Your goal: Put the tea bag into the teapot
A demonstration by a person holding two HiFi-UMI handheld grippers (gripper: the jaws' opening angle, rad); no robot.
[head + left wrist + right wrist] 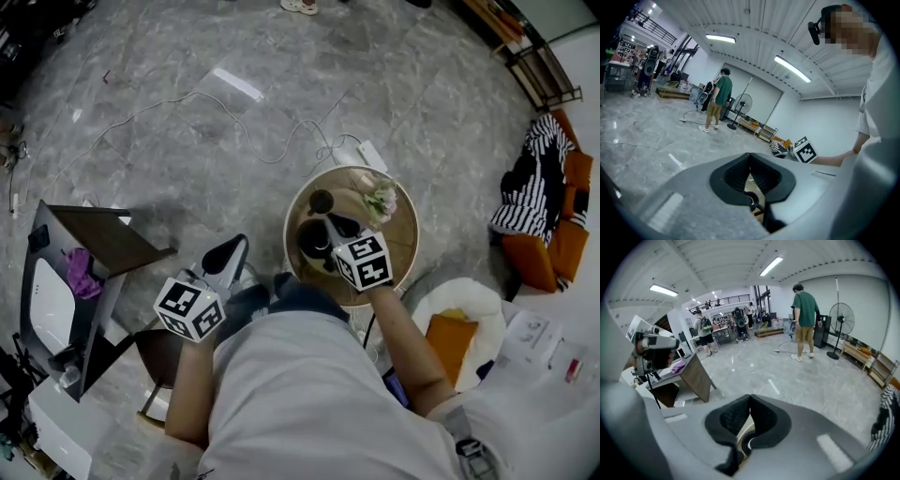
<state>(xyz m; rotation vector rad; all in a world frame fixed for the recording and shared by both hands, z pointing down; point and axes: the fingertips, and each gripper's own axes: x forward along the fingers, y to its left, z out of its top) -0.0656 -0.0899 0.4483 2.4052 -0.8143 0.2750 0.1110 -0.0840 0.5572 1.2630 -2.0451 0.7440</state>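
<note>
Hovering beside the teapot [314, 239], right claw [749, 400] pressed together; left claw [749, 158] likewise, empty.

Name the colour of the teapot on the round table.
Black; the teapot shows best in the head view.

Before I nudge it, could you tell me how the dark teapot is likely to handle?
The teapot looks dark and rigid, probably ceramic: fairly heavy and breakable. It sits squat on the round table, so a push would likely slide it rather than tip it.
</note>
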